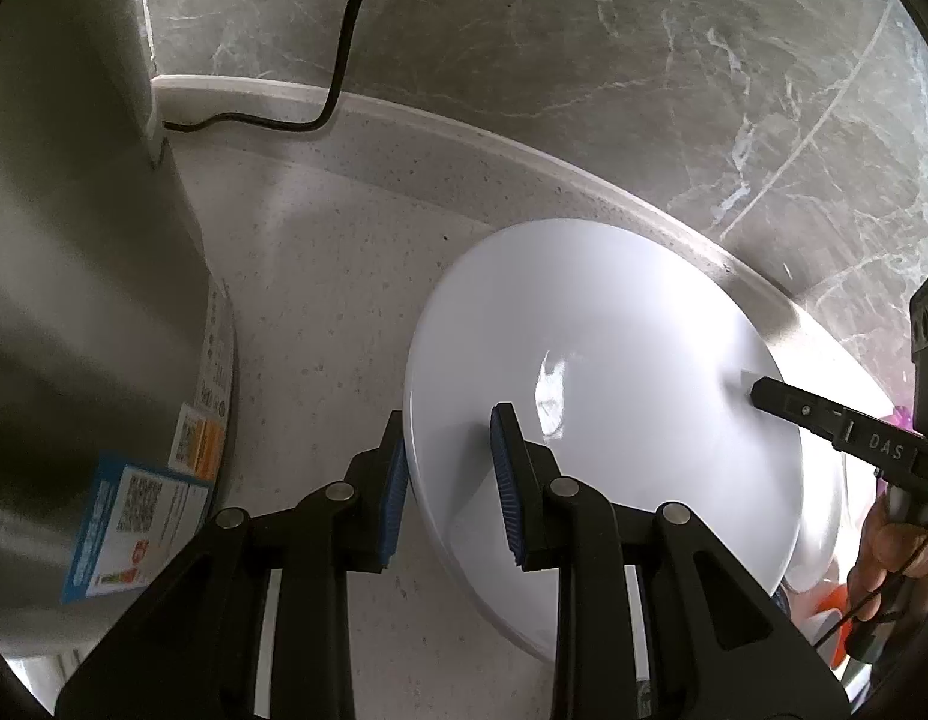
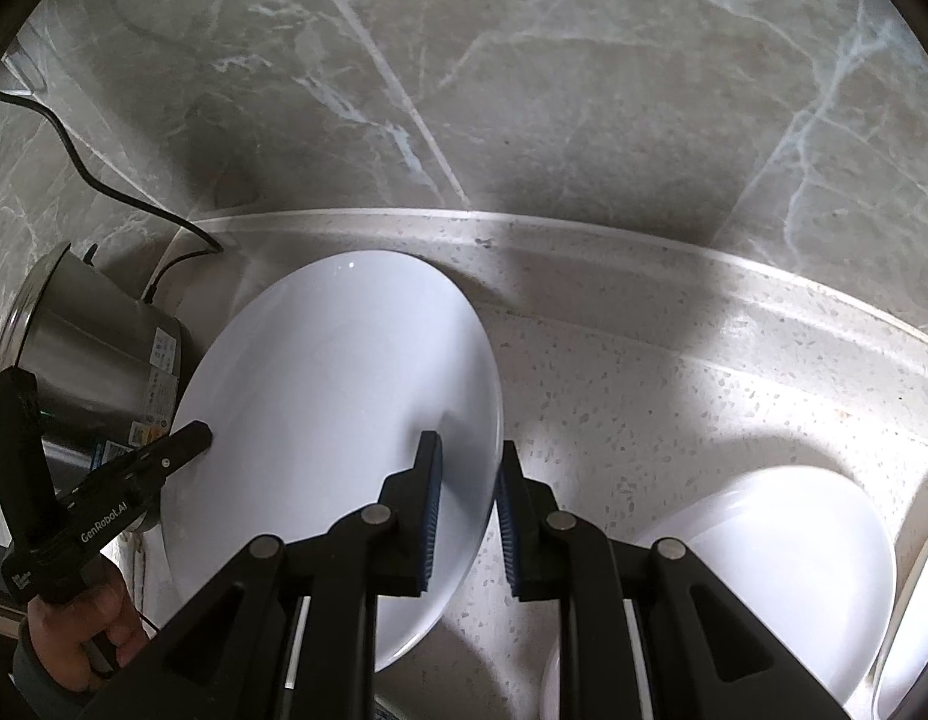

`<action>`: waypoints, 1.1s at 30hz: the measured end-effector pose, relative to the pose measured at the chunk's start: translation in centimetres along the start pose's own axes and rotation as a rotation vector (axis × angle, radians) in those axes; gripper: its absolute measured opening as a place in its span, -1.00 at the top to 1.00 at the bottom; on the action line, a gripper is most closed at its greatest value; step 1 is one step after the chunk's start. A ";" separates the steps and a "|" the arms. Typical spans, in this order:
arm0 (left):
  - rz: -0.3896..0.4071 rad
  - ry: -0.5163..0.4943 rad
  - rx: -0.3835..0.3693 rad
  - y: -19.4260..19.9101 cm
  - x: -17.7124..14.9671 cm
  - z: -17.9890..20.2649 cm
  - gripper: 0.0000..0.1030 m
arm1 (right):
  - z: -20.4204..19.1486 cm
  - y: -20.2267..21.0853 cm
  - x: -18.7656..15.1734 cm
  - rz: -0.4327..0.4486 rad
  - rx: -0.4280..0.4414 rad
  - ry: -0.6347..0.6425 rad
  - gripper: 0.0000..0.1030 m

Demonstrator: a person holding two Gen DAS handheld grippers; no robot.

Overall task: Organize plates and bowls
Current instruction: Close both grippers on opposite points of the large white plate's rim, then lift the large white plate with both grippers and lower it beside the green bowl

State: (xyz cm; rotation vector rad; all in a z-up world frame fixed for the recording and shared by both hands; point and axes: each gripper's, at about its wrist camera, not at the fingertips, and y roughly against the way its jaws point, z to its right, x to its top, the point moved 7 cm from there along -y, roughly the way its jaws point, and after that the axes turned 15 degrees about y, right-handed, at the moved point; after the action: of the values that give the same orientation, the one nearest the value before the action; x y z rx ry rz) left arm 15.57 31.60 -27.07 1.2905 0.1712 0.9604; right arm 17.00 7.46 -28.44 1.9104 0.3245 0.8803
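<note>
I find the plate [image 1: 608, 372] held tilted above the surface [image 1: 320, 276], between my two tools. My left tool [image 1: 449, 468] straddles its left rim; my right tool [image 2: 469, 504] straddles its right rim. The metal pot [image 1: 86, 300] stands on the surface left of the plate, just beside it. A cable [image 1: 344, 54] runs behind the pot, down the wall [image 2: 584, 90] that backs the surface. In the right wrist view, stacked dishes [image 2: 782, 570] lie on the surface right of the plate, apart from it.
</note>
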 end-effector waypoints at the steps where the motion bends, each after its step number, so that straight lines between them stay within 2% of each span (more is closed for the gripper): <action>1: -0.002 0.000 0.000 0.1 -0.2 0.1 0.54 | -0.1 0.0 0.0 0.001 0.000 0.000 0.63; 6: 0.010 0.005 -0.005 1.1 -0.8 0.2 0.53 | -0.9 0.4 -0.1 0.012 -0.005 0.006 0.63; 12: 0.038 0.000 -0.021 4.1 -2.1 0.3 0.54 | -2.0 2.1 -0.3 0.046 -0.010 0.017 0.63; 19: 0.082 -0.025 -0.049 9.7 -3.3 0.1 0.54 | -3.9 5.6 -1.2 0.101 -0.015 0.027 0.63; 26: 0.109 -0.067 -0.086 15.4 -6.4 0.3 0.54 | -6.6 10.7 -4.4 0.155 -0.038 0.034 0.64; 33: 0.092 -0.143 -0.137 20.3 -12.1 0.3 0.54 | -8.5 14.7 -9.3 0.182 -0.066 0.003 0.64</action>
State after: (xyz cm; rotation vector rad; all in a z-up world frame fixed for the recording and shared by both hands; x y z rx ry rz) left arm -1.96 22.38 -14.19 1.2434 -0.0648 0.9377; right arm 2.47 0.67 -17.62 1.8985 0.1224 1.0018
